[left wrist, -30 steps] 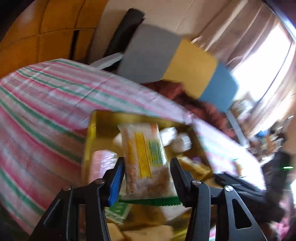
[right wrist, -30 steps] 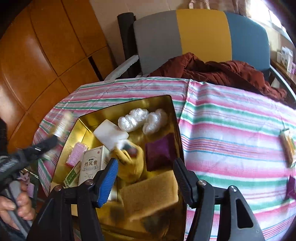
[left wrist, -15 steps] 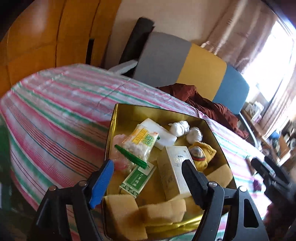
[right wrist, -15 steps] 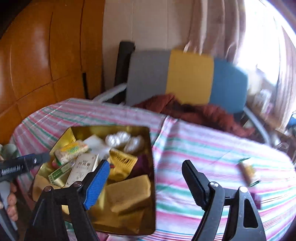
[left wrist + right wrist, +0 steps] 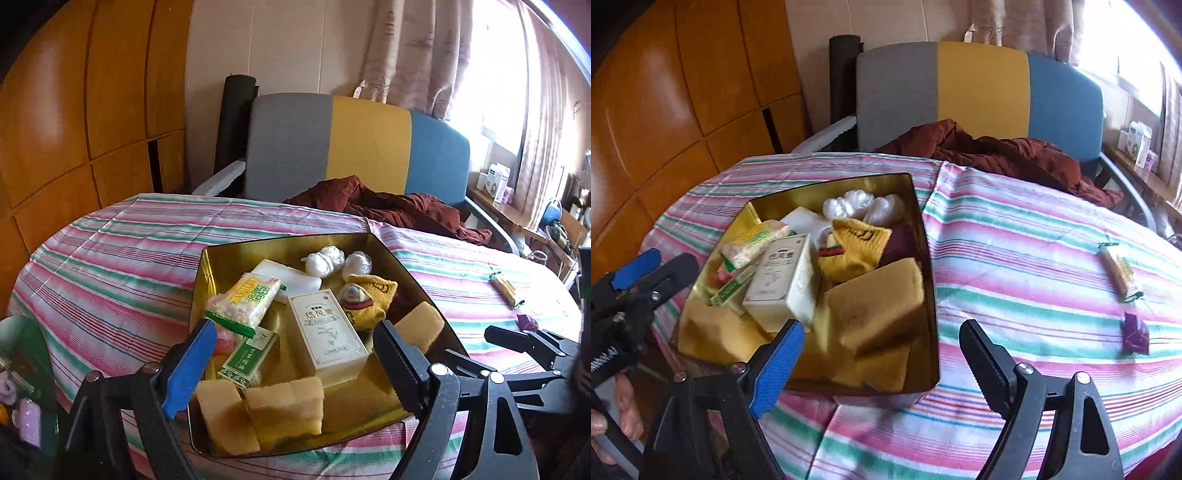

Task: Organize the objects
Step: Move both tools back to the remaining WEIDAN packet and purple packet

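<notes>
A gold tin box (image 5: pixel 207 266) (image 5: pixel 925 236) sits on the striped tablecloth. In it lie a yellow-green snack packet (image 5: pixel 242 301) (image 5: pixel 753 242), a white carton (image 5: pixel 327 334) (image 5: pixel 781 278), a green carton (image 5: pixel 247 356), a yellow sock (image 5: pixel 369 301) (image 5: pixel 855 247), yellow sponges (image 5: pixel 258 411) (image 5: pixel 875 306) and white wrapped lumps (image 5: pixel 327 258). A second snack packet (image 5: pixel 1119 271) (image 5: pixel 504 290) and a purple sachet (image 5: pixel 1134 332) lie on the cloth to the right. My left gripper (image 5: pixel 291 362) is open and empty over the box's near end. My right gripper (image 5: pixel 882 363) is open and empty at the box's near right corner.
A chair (image 5: pixel 979 88) with grey, yellow and blue back stands behind the table, a dark red garment (image 5: pixel 997 151) draped on it. Wooden panels (image 5: pixel 74 110) fill the left. A side shelf with small boxes (image 5: pixel 496 181) stands by the window at right.
My left gripper let go of the snack packet, which now lies in the box, and drew back open. My right gripper swung up and right, then settled by the box's near right corner.
</notes>
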{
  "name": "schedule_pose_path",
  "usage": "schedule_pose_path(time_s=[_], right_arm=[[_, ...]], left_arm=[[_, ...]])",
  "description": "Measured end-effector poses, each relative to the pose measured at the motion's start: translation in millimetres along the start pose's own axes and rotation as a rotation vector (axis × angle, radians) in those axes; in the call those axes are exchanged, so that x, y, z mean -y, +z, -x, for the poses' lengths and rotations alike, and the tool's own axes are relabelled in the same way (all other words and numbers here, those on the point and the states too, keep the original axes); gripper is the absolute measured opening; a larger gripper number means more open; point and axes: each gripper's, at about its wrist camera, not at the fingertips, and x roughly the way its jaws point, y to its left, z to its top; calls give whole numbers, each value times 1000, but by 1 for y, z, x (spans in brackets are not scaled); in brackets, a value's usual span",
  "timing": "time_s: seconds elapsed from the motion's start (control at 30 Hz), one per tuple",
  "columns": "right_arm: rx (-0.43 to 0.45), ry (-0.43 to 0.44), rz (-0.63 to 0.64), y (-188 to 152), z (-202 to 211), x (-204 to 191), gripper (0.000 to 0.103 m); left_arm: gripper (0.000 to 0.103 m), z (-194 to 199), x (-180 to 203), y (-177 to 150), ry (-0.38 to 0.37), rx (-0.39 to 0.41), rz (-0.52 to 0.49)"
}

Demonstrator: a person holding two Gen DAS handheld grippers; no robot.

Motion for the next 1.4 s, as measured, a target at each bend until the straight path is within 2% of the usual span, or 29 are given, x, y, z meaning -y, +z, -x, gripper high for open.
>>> schedule_pose_path(time_s=[0.33, 0.67, 0.9, 1.1, 1.23, 1.33, 1.4], right_arm=[[20, -7, -78, -5, 8, 24, 89], [9, -136, -59, -5, 20, 66, 89], [26, -231, -43, 13, 37, 102, 89], [50, -348, -54, 31, 47, 150, 89], [38, -423, -94, 31, 39, 196, 89], [35, -448, -159, 20, 34, 228, 89], [34, -429, -249, 13, 33, 249, 89]], left_arm=[[88, 4, 18, -7, -9, -16, -42], [89, 4, 33, -10, -17, -35, -86], [89, 7, 45, -9, -27, -35, -119], [89, 8, 55, -6, -36, -31, -150], [89, 8, 65, -4, -41, -30, -174], [89, 8, 73, -2, -42, -30, -198], [89, 7, 80, 0, -45, -30, -214]])
